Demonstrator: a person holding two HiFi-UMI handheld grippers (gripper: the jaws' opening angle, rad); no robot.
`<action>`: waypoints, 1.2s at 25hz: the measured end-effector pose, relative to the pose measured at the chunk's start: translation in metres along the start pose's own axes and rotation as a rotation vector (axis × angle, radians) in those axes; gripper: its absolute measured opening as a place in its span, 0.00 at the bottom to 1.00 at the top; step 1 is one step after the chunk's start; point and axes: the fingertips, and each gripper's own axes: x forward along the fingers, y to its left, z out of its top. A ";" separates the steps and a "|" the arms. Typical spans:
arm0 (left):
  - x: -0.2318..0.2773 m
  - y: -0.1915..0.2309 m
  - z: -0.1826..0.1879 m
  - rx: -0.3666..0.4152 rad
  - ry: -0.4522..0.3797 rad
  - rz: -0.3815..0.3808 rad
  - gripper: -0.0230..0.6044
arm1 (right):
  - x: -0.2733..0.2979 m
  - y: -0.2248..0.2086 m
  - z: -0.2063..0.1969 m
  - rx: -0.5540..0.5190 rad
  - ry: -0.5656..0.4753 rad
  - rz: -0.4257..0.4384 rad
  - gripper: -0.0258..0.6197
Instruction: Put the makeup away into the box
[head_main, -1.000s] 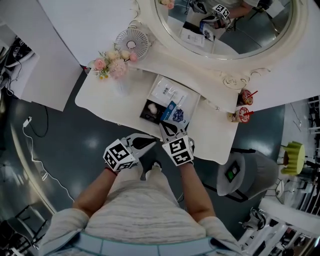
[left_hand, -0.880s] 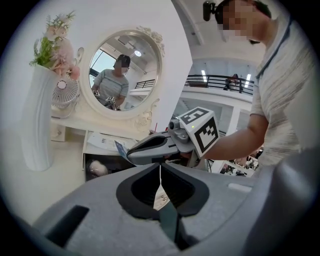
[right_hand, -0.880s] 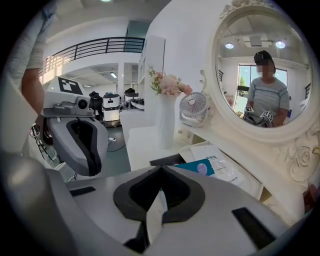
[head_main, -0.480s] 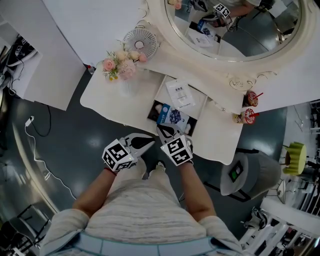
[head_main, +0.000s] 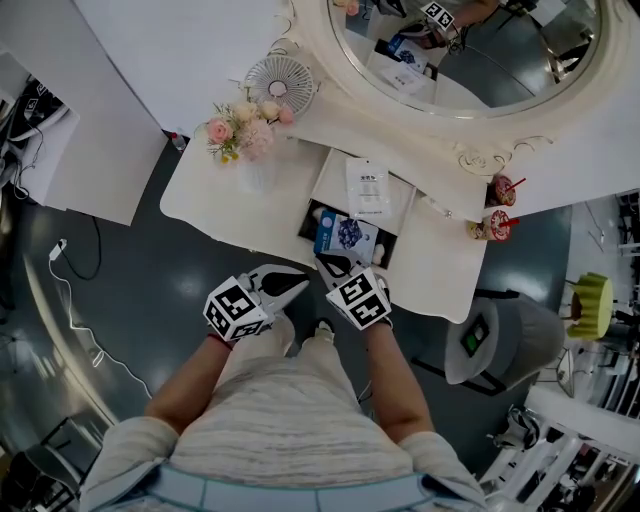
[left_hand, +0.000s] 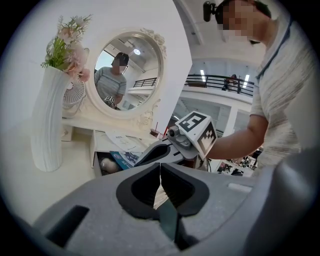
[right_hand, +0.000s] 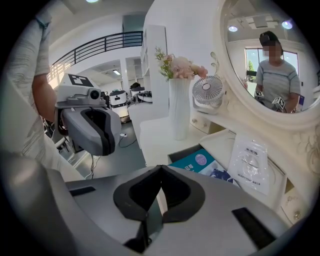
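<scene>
Closest to the person, both grippers are in front of the table's near edge, side by side but not touching. The left gripper (head_main: 290, 285) has its jaws pressed together with nothing between them. Same deal with the right gripper (head_main: 333, 264): jaws closed and empty, tips pointing at the box (head_main: 306, 230).

The box sits open on the white table (head_main: 220, 195), right by the near edge. In its dark compartment there's a blue packet (head_main: 346, 236), and a pale egg-shaped thing (head_main: 319, 215) just left of it. A white sachet (head_main: 368, 187) lies flat on a white panel just behind that compartment. Can't tell if that panel is the box's lid.

Further left stands a white vase (head_main: 250, 170) with pink flowers (head_main: 240, 130), then a small fan (head_main: 281, 80), and the oval mirror (head_main: 470, 50) at the back.
</scene>
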 end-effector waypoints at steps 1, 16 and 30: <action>-0.001 0.000 0.000 0.001 0.000 -0.002 0.06 | -0.001 0.001 0.000 0.000 -0.001 0.018 0.05; -0.008 0.000 -0.002 0.005 0.005 -0.013 0.06 | 0.004 -0.020 -0.017 0.091 0.037 -0.122 0.05; -0.010 0.008 -0.004 0.002 0.015 -0.011 0.06 | 0.020 -0.056 -0.010 0.150 0.044 -0.251 0.05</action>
